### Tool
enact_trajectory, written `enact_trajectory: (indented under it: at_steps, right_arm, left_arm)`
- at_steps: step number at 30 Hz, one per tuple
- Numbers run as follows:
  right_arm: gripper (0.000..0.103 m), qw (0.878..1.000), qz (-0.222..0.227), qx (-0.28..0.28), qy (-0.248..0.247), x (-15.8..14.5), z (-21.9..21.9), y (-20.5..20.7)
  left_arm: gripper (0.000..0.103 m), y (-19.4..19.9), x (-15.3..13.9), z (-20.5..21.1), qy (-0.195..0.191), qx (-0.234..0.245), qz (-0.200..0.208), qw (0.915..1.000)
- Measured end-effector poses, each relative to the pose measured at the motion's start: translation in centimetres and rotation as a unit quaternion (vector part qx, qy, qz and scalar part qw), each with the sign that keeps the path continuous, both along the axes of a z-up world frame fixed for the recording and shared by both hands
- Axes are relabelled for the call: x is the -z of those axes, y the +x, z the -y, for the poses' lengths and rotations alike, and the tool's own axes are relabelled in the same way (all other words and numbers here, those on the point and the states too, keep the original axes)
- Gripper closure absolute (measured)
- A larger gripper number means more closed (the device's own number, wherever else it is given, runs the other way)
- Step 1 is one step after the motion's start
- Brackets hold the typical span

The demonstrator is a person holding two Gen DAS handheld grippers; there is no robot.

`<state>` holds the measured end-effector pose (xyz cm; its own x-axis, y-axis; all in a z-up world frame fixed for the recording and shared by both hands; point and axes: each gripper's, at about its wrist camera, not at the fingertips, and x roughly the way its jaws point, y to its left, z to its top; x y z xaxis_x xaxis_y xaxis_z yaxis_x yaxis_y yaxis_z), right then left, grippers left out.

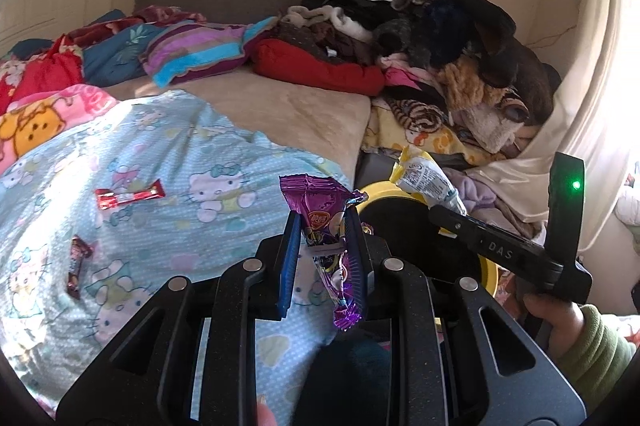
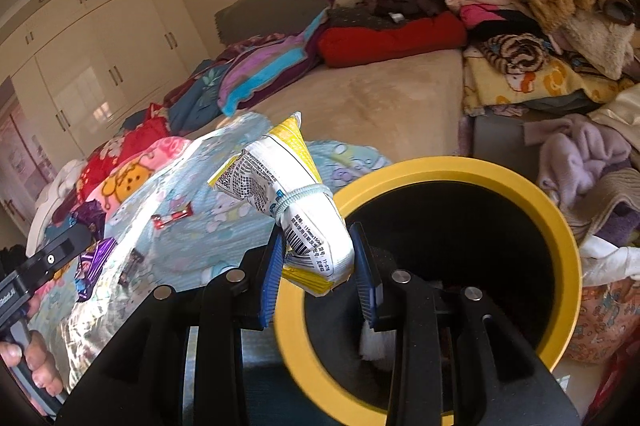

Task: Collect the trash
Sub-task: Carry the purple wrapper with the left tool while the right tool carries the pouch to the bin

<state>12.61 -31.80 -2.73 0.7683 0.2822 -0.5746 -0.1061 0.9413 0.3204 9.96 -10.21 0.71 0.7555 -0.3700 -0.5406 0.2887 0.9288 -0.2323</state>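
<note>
My left gripper (image 1: 323, 224) is shut on a purple foil wrapper (image 1: 326, 226), held above the pale blue cartoon quilt (image 1: 140, 161). My right gripper (image 2: 318, 246) is shut on a white and yellow snack bag (image 2: 296, 193) tied with an elastic band, at the near-left rim of the yellow-rimmed bin (image 2: 560, 222). In the left wrist view that bag (image 1: 424, 177) and the right gripper (image 1: 434, 214) hang over the same bin (image 1: 384, 187). A red candy wrapper (image 1: 130, 194) and a dark red one (image 1: 77, 266) lie on the quilt. The red wrapper (image 2: 173, 217) also shows in the right wrist view.
A big heap of clothes (image 1: 432, 37) fills the bed's far right beside a cream curtain (image 1: 596, 57). A folded red blanket (image 1: 320, 65) and striped cloth (image 1: 196, 51) lie at the back. White wardrobes (image 2: 92, 65) line the left wall. A green-sleeved hand (image 1: 560, 322) holds the right gripper.
</note>
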Motion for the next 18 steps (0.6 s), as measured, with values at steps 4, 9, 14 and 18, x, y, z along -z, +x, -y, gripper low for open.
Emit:
enact_trajectory:
  at_steps: [4,9,14,18]
  right_arm:
    - [0.072,1.0,-0.002,0.017,0.001,0.2,1.6,-0.1]
    - [0.072,0.999,-0.008,0.04,0.003,0.6,3.7,-0.1]
    - [0.072,0.998,-0.018,0.06,-0.002,1.1,5.2,0.0]
    - [0.072,0.997,-0.028,0.072,-0.001,1.7,6.1,0.2]
  left_arm:
    - [0.086,0.3,0.1,1.3,0.002,0.014,0.0,0.9999]
    - [0.086,0.5,0.5,3.1,0.004,0.032,-0.002,0.9995]
    - [0.086,0.8,1.1,4.6,0.007,0.049,-0.006,0.9988]
    - [0.086,1.1,1.7,6.0,0.008,0.064,-0.012,0.9979]
